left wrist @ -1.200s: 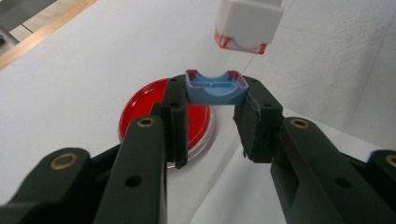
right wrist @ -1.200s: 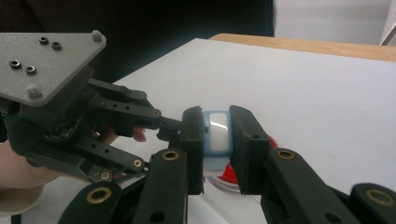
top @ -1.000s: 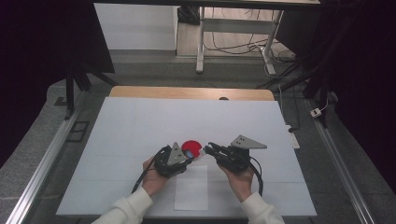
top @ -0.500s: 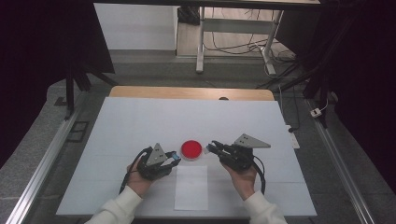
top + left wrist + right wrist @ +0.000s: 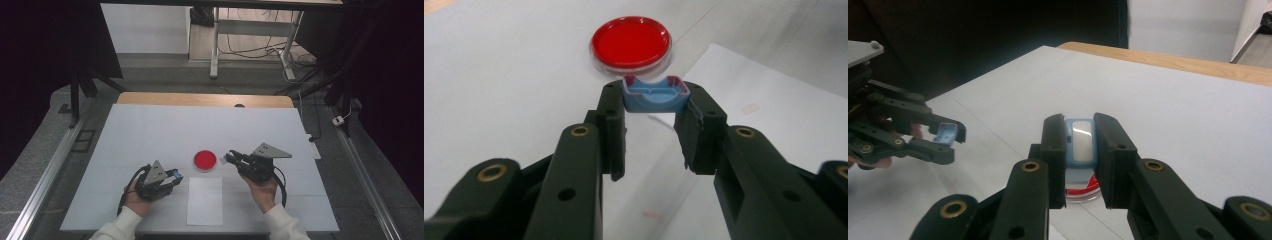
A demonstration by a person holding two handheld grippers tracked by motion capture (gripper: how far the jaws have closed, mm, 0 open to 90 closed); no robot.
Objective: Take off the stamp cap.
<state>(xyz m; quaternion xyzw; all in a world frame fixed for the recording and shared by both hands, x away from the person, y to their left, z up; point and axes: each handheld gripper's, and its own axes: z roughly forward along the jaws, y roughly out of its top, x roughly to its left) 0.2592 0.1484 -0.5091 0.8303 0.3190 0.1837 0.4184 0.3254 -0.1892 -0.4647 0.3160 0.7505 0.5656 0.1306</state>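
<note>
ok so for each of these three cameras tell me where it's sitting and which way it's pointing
High view: above the person's side, facing forward and down on the white table; both forearms, left gripper, right gripper.
Left gripper view: rides the left gripper, looking along its jaws, which clamp a blue piece, toward the red dish.
Right gripper view: rides the right gripper, jaws clamping a pale blue piece.
Shared: the red dish.

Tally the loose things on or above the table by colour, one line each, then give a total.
Red: 1, the round red dish with a clear rim.
Blue: 2, a small blue plastic cap in the left gripper, and a small blue block with a pale face in the right gripper.
White: 1, the white paper sheet.
Total: 4.
</note>
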